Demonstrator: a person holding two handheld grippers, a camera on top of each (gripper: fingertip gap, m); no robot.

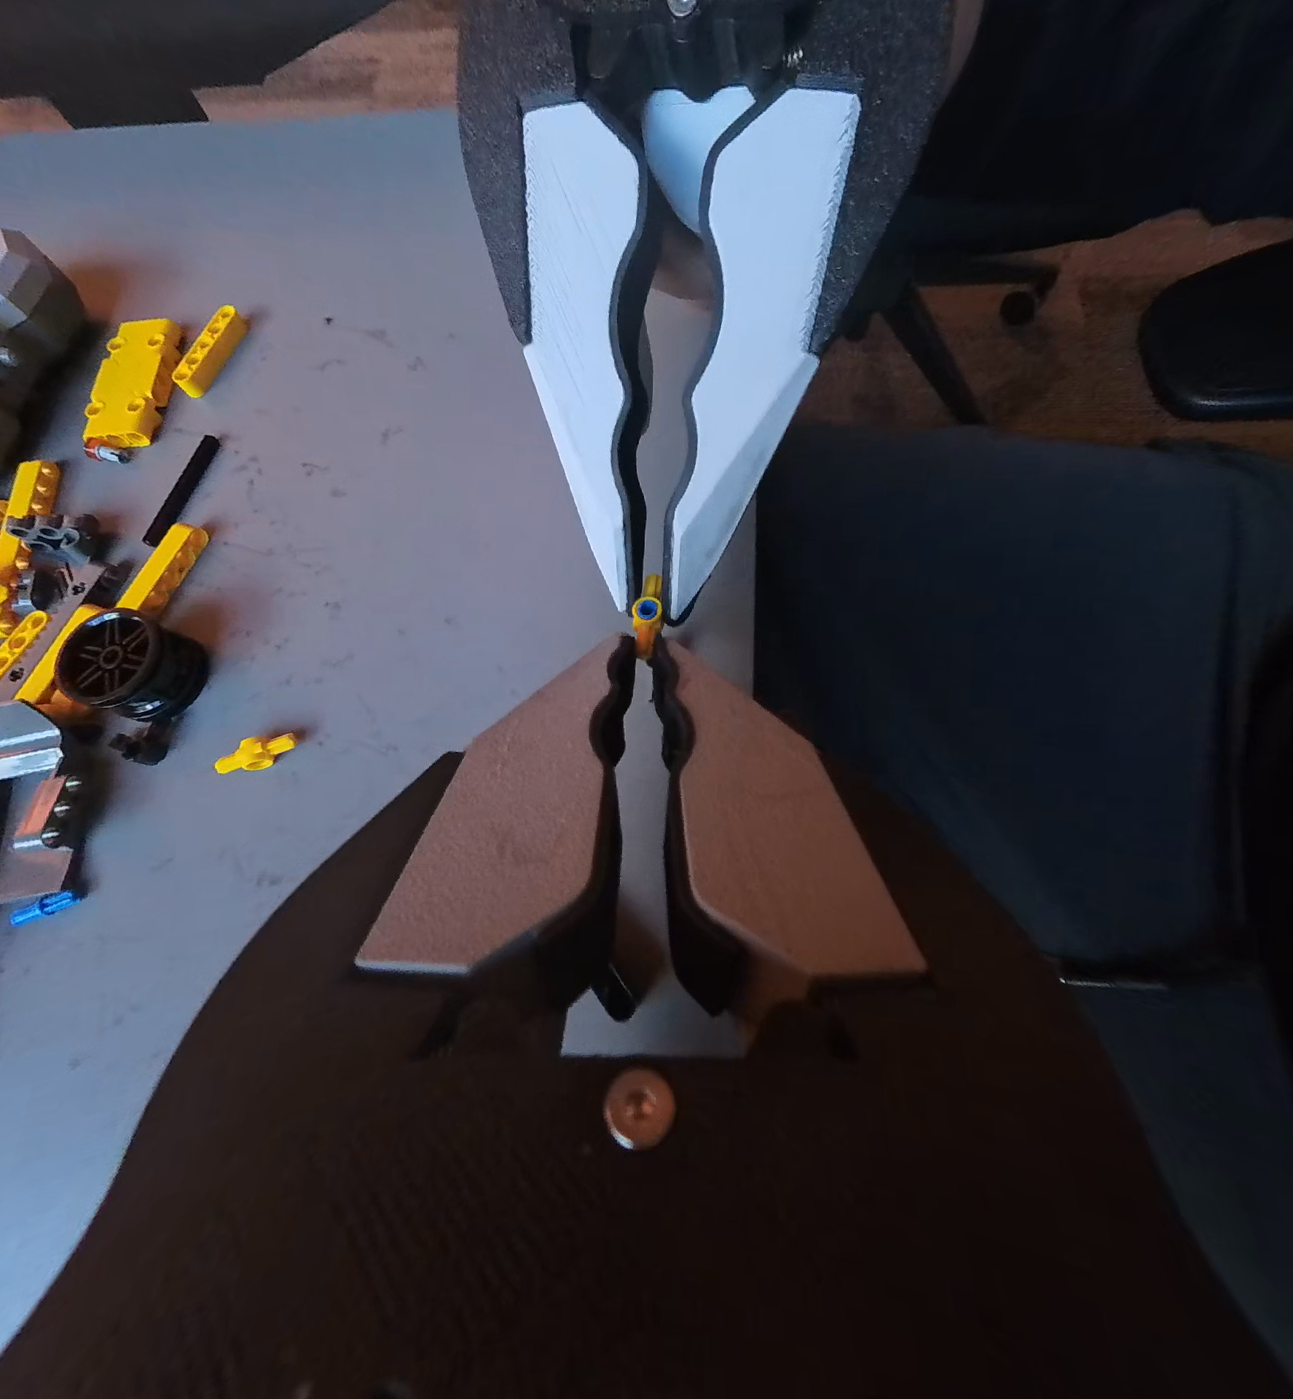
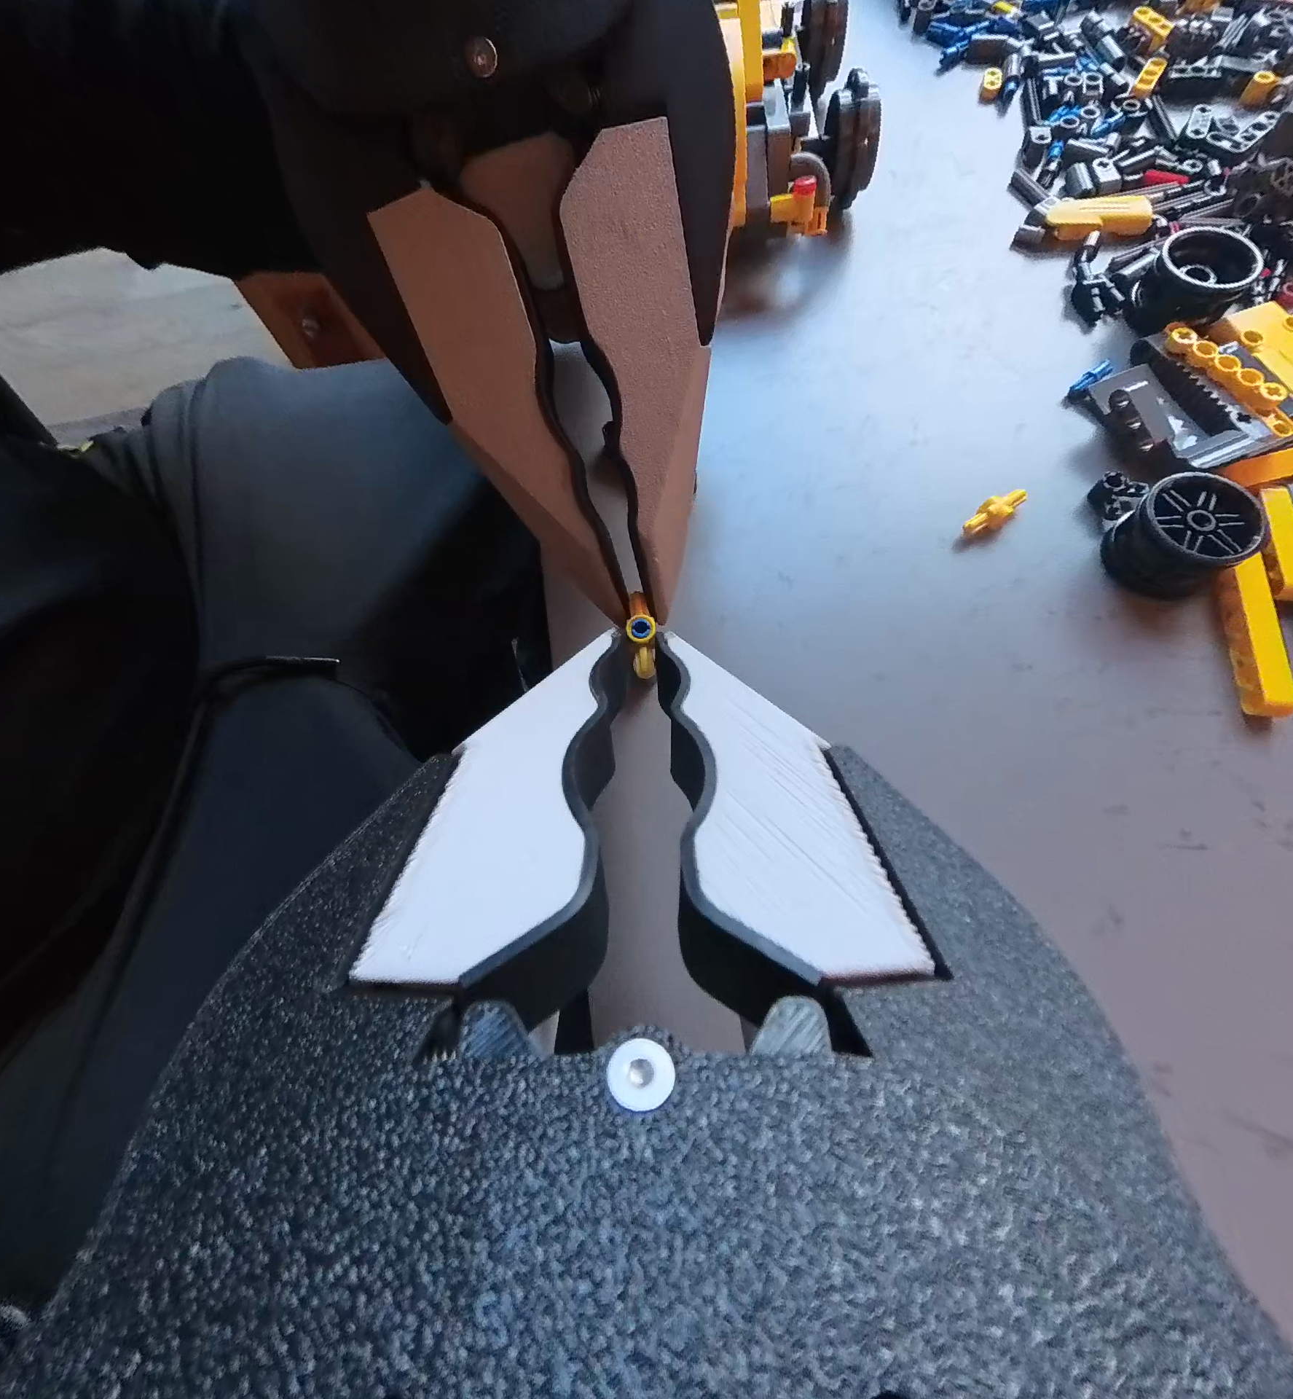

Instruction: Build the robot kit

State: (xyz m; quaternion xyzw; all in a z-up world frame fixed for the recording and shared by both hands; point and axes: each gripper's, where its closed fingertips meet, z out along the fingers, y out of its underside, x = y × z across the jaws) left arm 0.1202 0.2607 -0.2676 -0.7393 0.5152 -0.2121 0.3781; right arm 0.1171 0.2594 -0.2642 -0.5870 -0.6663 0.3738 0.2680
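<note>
Left gripper [image 1: 643, 649]: we see its brown fingers pinched narrow on a small yellow plastic connector with a blue pin [image 1: 648, 612].
Right gripper [image 2: 641, 649]: white fingers clamp the same connector, tip to tip.
Place: above the grey table's [image 1: 340, 394] right edge; loose yellow and black building parts [image 2: 1233, 484] lie well apart.

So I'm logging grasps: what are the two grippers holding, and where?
Both pinch one small yellow connector with a blue pin in it: left gripper and right gripper on opposite ends.
</note>
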